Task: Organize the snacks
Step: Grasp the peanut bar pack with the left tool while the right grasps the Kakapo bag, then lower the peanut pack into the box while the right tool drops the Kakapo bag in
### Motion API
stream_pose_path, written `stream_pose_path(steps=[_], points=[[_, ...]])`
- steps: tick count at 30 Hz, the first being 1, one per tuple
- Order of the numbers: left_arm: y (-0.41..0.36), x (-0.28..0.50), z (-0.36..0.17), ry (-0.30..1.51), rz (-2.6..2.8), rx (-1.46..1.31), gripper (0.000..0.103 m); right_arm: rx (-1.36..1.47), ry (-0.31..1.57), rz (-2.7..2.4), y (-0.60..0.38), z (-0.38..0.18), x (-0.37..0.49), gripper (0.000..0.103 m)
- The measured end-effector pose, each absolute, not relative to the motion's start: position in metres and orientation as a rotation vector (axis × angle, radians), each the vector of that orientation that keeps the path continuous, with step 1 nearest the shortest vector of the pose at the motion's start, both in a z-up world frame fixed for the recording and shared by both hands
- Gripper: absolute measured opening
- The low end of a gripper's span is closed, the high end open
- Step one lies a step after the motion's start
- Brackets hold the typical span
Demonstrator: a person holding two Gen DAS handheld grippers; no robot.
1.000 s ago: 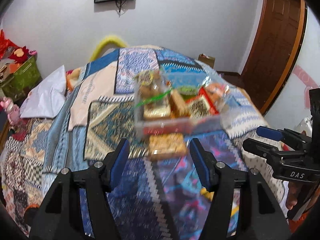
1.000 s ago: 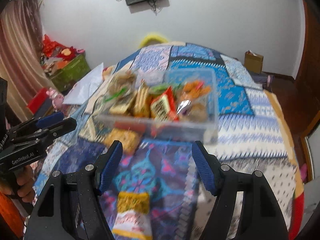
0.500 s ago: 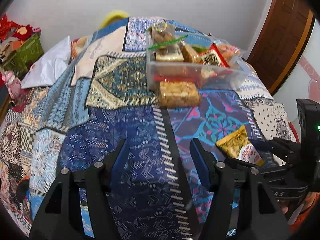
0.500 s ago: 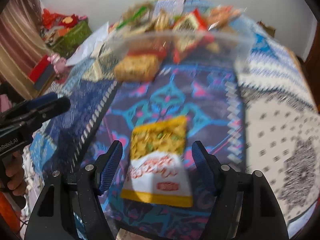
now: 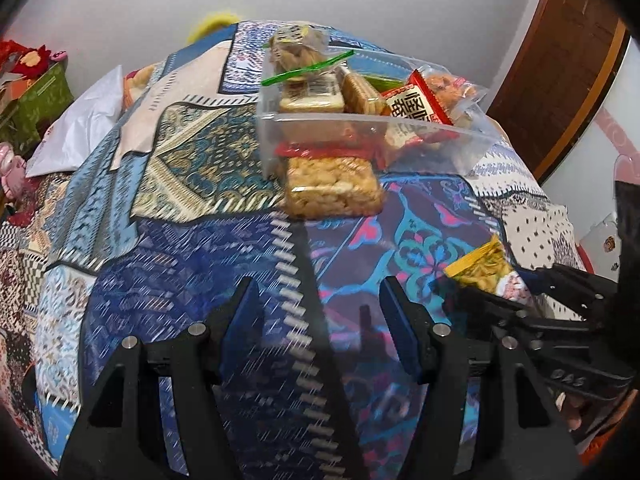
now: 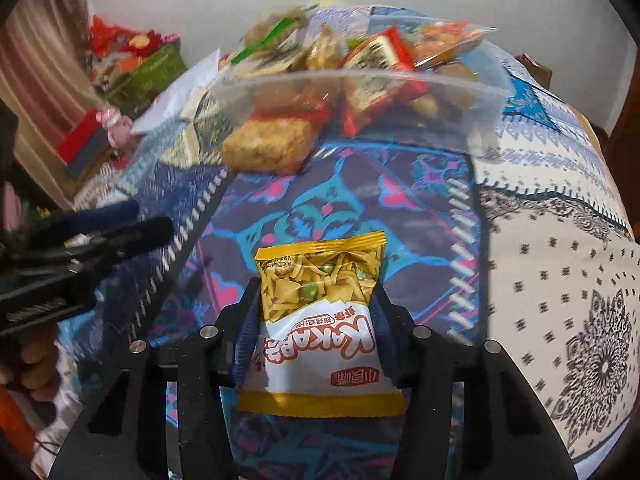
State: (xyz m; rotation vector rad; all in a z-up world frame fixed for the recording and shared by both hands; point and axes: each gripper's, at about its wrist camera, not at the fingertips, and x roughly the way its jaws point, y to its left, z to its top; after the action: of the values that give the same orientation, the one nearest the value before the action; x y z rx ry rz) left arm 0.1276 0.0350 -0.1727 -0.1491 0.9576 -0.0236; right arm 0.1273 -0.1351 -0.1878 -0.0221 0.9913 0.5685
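Peanut brittle pack (image 6: 269, 147) touching clear bin (image 6: 472, 92).

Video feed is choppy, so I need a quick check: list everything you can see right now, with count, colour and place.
Yellow-and-white snack bag: one, on the quilt, between the right gripper's fingers.
Clear snack packet: one, golden contents, on the quilt against the bin's near wall.
Plastic bin: one, clear, far on the quilt, full of mixed snacks.
Red packet: one, upright in the bin.
Quilt: one, blue patchwork, covering the bed.
Door: one, brown, far right.
Left gripper: black, blue pads, open, empty.
Right gripper: black, closed on the bag's sides.
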Motion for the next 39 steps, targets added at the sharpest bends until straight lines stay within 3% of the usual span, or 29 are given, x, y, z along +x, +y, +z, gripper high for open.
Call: stream_pose_path(steps=[10,25,28,39], points=[[0.022,0.19,-0.18,0.948,-0.04,-0.177,0.081,-0.007,0.899,0.505,-0.159,-0.165,0.151,0.047],[0.033,0.248,-0.217,0.996,0.016,-0.229,0.082,0.023,0.894,0.506,-0.166,-0.167,0.179,0.047],[0.033,0.245,-0.216,0.982,0.007,-0.225,0.077,0.026,0.891,0.502,-0.166,-0.166,0.182,0.047],[0.035,0.211,-0.179,0.905,-0.024,-0.225,0.075,0.048,0.842,0.482,-0.171,-0.144,0.188,0.047]])
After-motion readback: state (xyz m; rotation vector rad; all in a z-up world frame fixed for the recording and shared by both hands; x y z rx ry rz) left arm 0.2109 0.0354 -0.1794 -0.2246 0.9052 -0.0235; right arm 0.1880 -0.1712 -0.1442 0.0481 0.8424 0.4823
